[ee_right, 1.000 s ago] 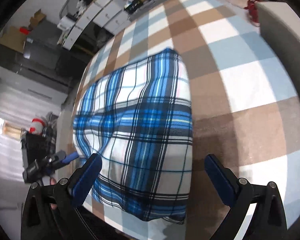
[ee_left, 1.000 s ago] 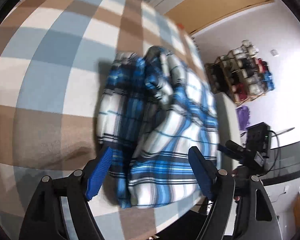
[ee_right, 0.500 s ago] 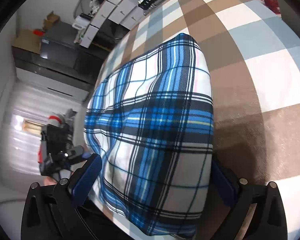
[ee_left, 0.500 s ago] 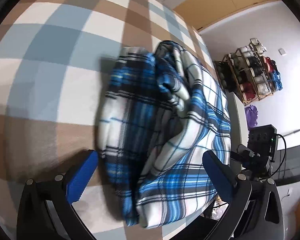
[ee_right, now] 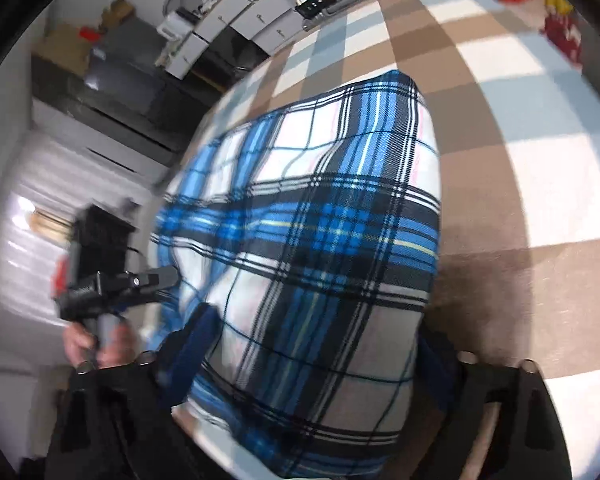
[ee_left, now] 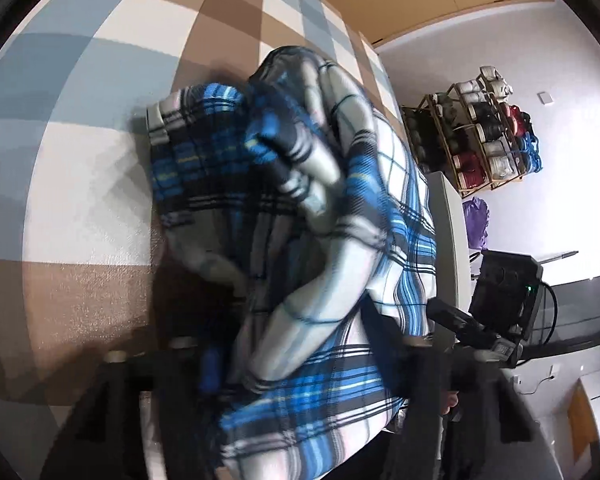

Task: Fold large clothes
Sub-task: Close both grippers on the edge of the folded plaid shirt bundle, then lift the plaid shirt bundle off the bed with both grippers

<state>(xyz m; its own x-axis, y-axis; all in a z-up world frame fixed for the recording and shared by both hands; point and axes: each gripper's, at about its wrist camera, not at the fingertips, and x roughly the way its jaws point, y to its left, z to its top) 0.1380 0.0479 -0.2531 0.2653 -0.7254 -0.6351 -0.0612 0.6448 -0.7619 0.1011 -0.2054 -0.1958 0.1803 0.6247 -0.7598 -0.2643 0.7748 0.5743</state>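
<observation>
While both grippers reach in from the near edge of a bed, each one straddles the same folded garment. Seen from the left wrist, the left gripper (ee_left: 300, 344) has its jaws spread wide, one blue-padded finger (ee_left: 210, 368) low on the left and the other mostly hidden behind cloth on the right. A blue, white and black plaid shirt (ee_left: 300, 200) bulges up between them, bunched and rumpled on this side, with loose folds stacked on top. Motion blur softens the nearest cloth, so I cannot tell whether the pads touch it.

From the right wrist, the right gripper (ee_right: 312, 344) is also spread wide, its fingers on either side of the shirt (ee_right: 320, 240), which looks smoother here, a flat folded face with one neat straight edge on the right. The fabric fills the gap between the fingers.

The shirt lies on a bedspread (ee_left: 80, 140) checked in large brown, pale blue and white squares. Beyond the bed, the left view shows a wooden rack (ee_left: 484, 132) of rolled items against a white wall. The right view shows white cabinets (ee_right: 236, 20) in the distance.
</observation>
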